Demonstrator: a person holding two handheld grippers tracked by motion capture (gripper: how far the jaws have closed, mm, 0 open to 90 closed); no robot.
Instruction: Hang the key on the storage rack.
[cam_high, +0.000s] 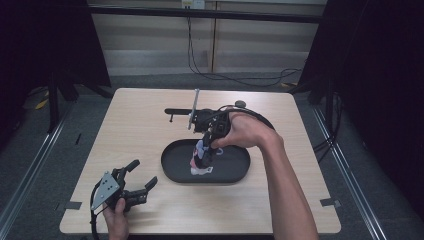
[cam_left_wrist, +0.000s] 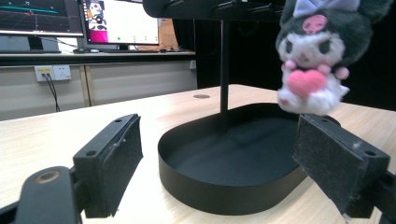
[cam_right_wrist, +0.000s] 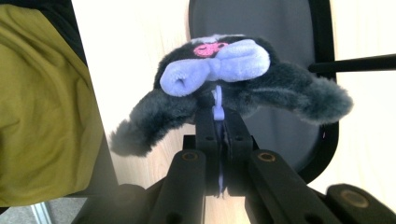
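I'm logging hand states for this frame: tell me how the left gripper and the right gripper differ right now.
The left gripper has its jaws spread wide with nothing between them; the right gripper is shut on the plush toy's lilac strap. The left gripper sits low by the table's near edge; the right gripper hangs the toy above the black tray. Both have black padded jaws, each held in a hand.

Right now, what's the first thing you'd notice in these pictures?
A fluffy dark plush toy with a lilac bow and a pink heart hangs in the air above the black oval tray in the middle of the table. The right gripper pinches the toy's lilac hanging loop between its shut jaws. Near the table's front left corner, the left gripper rests with its jaws open, holding nothing.
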